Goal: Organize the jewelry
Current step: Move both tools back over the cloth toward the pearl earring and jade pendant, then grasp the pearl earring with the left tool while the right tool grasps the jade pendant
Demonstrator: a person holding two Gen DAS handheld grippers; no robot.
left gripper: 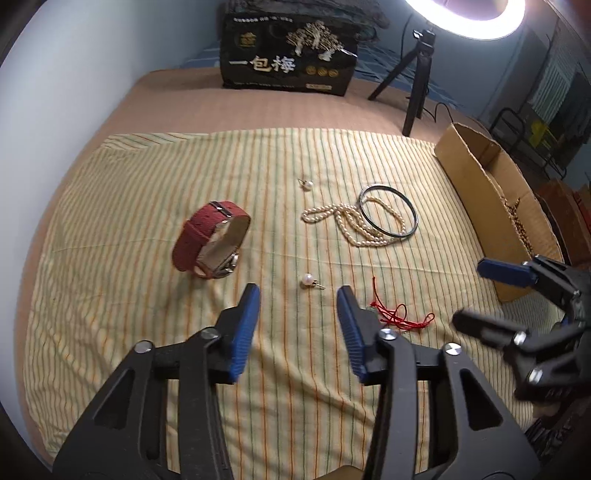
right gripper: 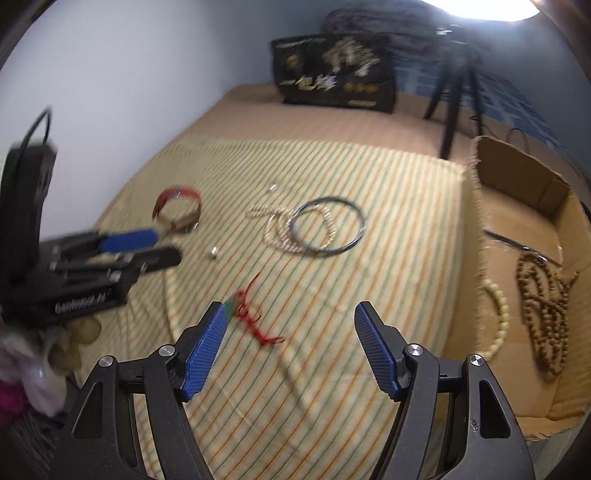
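Note:
On the striped cloth [left gripper: 147, 221] lie a red-strap watch [left gripper: 210, 240], two pearl earrings [left gripper: 307, 280] [left gripper: 306, 184], a pearl necklace [left gripper: 343, 221], a dark bangle [left gripper: 388, 210] over it, and a red cord [left gripper: 395, 314]. My left gripper [left gripper: 297, 291] is open and empty, just short of the near earring. My right gripper [right gripper: 291, 310] is open and empty above the red cord [right gripper: 255, 321]. The cardboard box [right gripper: 524, 258] at the right holds brown bead strands [right gripper: 543, 302] and a cream bead bracelet [right gripper: 498, 325].
A black printed bag [left gripper: 288, 59] stands at the back of the bed. A black tripod [left gripper: 417, 85] with a ring light [left gripper: 469, 18] stands at the back right. A wall runs along the left. Each gripper shows in the other's view [left gripper: 517, 295] [right gripper: 110, 251].

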